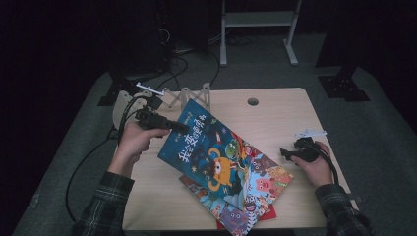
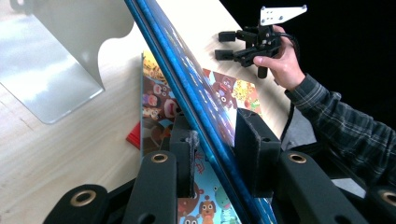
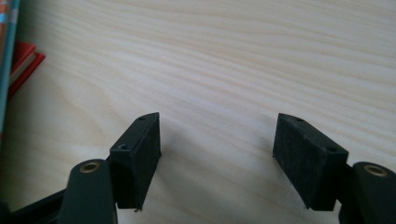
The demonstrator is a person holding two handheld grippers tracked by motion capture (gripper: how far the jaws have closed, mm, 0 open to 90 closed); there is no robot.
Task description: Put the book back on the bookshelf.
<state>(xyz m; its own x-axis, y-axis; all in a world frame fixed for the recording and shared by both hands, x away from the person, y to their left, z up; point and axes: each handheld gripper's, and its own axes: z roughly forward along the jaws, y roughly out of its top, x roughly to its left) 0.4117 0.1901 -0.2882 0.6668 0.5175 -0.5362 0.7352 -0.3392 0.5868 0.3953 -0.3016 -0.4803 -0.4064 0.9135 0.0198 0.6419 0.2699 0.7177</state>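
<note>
Near edge: red book point(image 1: 269, 213) lying flat under a glossy cartoon-covered picture book point(image 1: 231, 212) on the pale wood-grain table point(image 1: 275, 115). Above them, a thin blue hardcover book point(image 1: 216, 155), tilted, its far-left corner clamped between the jaws of the left gripper point(image 2: 212, 142). Right: right gripper point(image 3: 217, 140), jaws wide apart, empty, over bare wood. Far left: white bookend point(image 1: 119, 105), a flat curved plate.

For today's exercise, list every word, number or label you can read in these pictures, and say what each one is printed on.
"我会变" begins the large yellow title on the blue picture book held by the left gripper; the rest is too blurred.
Smaller lettering at that cover's upper corner: too small to read.
Lower picture book: no readable text.
</note>
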